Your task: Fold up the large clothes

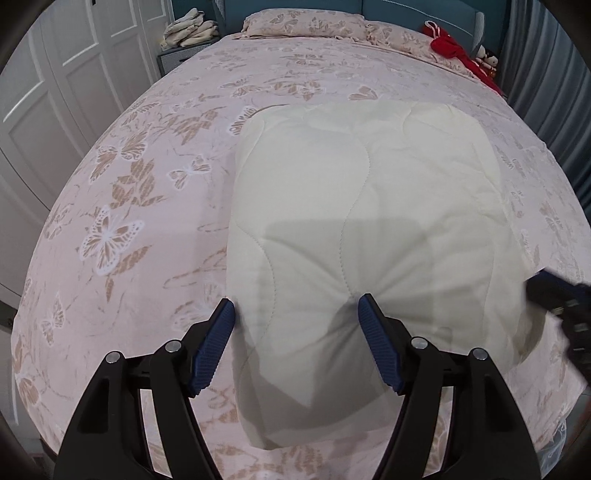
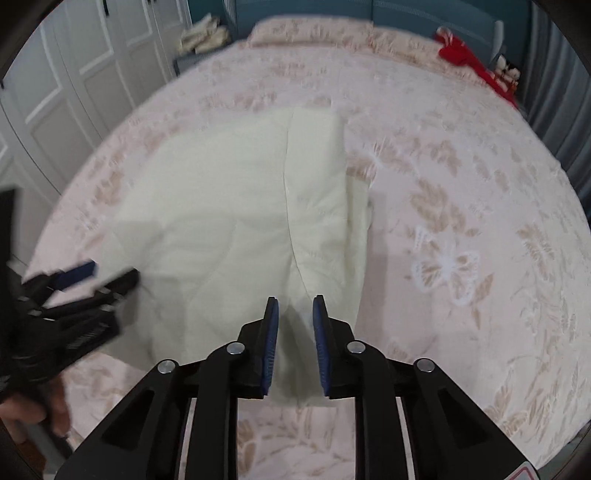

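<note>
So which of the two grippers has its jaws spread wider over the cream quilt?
The left gripper: its jaws straddle a broad patch of the cream quilt. The right gripper shows only a narrow gap.

Bed (image 1: 155, 192) w/ pink cover, tan leaf & white butterfly print, fills most of both views. Directly on it: cream quilted comforter (image 1: 362, 229), folded to a rough rectangle, lying near the bed's near edge and approx. centre; wavy stitch lines visible on top; in right wrist view a folded layer edge shows along its right side (image 2: 354, 221). At far end: pillow (image 1: 306, 24) in same print as cover, lying flat against the headboard side. Far right corner: red fabric item (image 1: 458, 51), bunched, resting on the cover, well apart from comforter. Cover surface betw. comforter & pillow lies smooth.
</note>
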